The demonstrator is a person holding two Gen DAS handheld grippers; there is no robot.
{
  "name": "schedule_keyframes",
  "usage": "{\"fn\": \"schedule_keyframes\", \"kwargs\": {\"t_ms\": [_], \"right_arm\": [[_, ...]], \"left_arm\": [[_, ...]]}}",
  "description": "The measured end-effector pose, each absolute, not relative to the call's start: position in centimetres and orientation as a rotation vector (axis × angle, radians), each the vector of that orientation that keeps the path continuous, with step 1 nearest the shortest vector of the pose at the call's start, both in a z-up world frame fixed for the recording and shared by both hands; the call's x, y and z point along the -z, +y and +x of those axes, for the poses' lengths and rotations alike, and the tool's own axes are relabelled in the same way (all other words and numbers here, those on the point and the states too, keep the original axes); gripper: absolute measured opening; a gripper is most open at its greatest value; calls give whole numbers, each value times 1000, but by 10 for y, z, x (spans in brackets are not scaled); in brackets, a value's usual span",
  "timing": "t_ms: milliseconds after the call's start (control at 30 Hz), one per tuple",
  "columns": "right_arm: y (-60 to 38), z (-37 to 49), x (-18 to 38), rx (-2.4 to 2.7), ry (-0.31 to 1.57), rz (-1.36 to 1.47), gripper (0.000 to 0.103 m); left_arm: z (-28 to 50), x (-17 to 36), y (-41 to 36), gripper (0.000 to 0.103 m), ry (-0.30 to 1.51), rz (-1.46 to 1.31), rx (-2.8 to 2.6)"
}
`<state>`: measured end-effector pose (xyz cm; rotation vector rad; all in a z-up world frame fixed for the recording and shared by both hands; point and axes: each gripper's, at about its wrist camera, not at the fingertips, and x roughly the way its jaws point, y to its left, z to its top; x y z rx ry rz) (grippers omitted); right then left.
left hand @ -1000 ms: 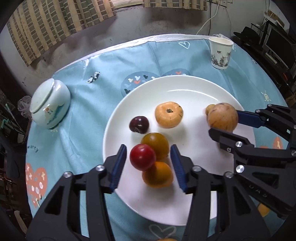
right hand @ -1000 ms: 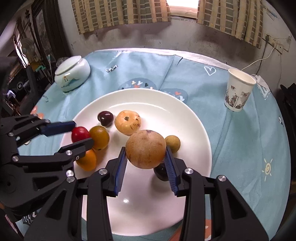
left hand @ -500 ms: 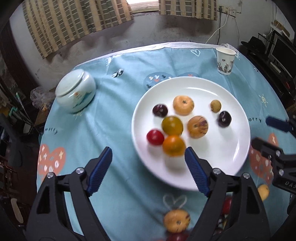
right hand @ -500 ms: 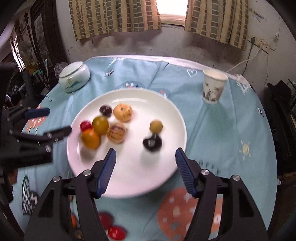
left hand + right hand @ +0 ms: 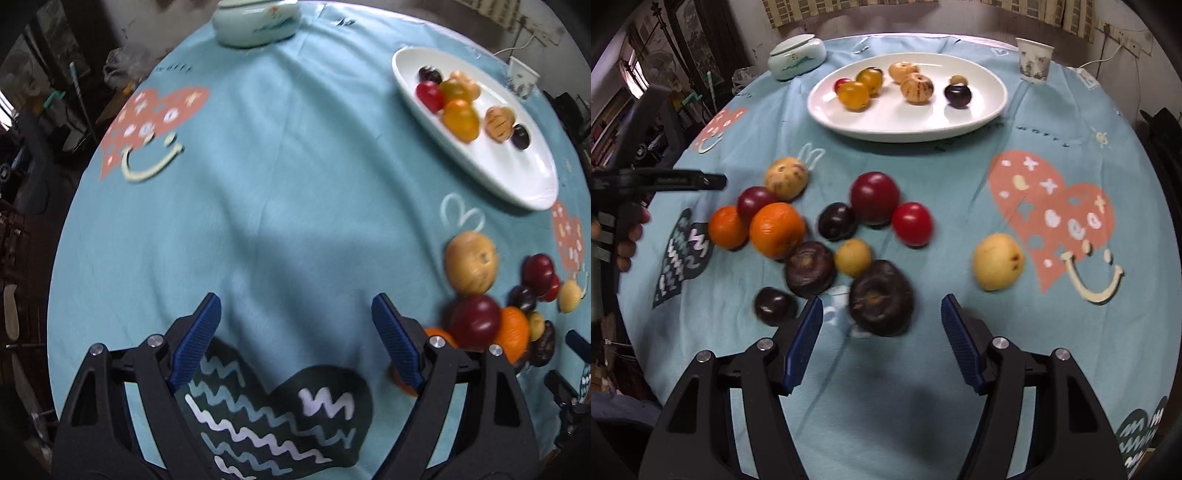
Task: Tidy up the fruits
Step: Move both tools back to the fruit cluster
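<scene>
Fruits are sitting in two groups. In your left wrist view, the white plate (image 5: pixel 517 177) is lying at the upper right, carrying several small fruits, while a loose pile of fruit (image 5: pixel 491 295) is resting on the blue-clothed surface (image 5: pixel 277 184) at the right edge. Your left tongs (image 5: pixel 295 332) are standing wide, having just been opening, with only cloth between them.

In your right wrist view, the plate (image 5: pixel 886 122) is sitting at top centre and the loose pile (image 5: pixel 827 229) is spreading across the middle left, with a yellow pear (image 5: pixel 997 261) apart at the right. Your right tongs (image 5: pixel 881 339) are gaping, freshly opened, holding nothing; a dark fruit (image 5: pixel 881 297) is lying just beyond their tips.
</scene>
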<state>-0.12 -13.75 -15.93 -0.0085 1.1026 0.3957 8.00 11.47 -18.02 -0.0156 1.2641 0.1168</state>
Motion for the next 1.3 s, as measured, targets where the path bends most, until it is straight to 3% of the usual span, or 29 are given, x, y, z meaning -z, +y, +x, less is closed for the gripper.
{"fn": "schedule_keyframes", "kwargs": {"t_ms": [167,333,567,800,967,1300], "right_arm": [[-81,25,144,-494,1037,-55,67],[-44,44,167,-463,1075,-203,67],[-118,20,174,-338,1089,-132,71],[-183,-31,164,-295,1105,143,73],[-162,-48,168,-346,1113,123,73],[-59,41,143,-422,1005,-105,74]], "left_arm": [[58,186,99,85,1252,40,-81],[39,180,82,85,1258,45,26],[9,171,41,85,1241,64,258],[-18,172,-11,85,1229,218,401],[-15,170,3,85,1226,189,323],[-15,160,64,86,1224,69,145]]}}
